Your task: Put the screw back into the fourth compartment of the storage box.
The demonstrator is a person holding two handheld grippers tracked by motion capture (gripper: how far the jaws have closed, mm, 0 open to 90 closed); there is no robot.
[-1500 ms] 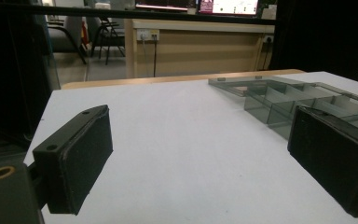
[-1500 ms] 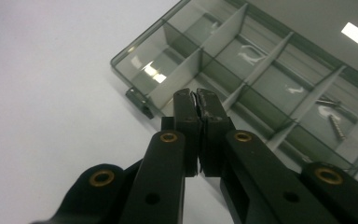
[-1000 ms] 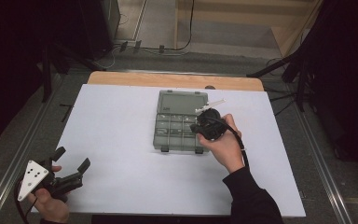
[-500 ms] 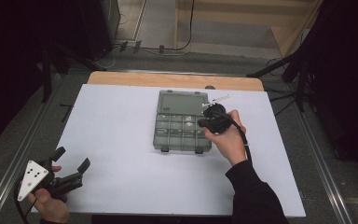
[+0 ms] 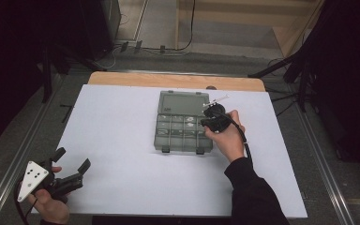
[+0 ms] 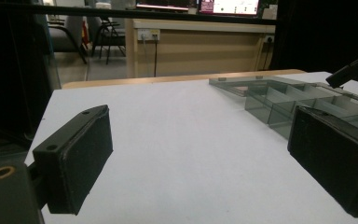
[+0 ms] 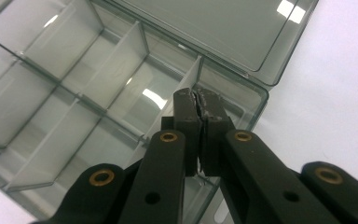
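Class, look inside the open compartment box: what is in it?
The compartment box shows bare, see-through dividers and no parts in the cells visible. The shut right hand-held gripper sits over one divider, covering the cells beneath it.

The clear grey plastic box with many small compartments [image 5: 183, 123] lies on the flat white bench [image 5: 122, 140], near the far edge and a bit right of the middle. The right tool [image 5: 210, 116] is over the box's right side. The left tool [image 5: 70, 172] is at the near left corner, well apart from the box.
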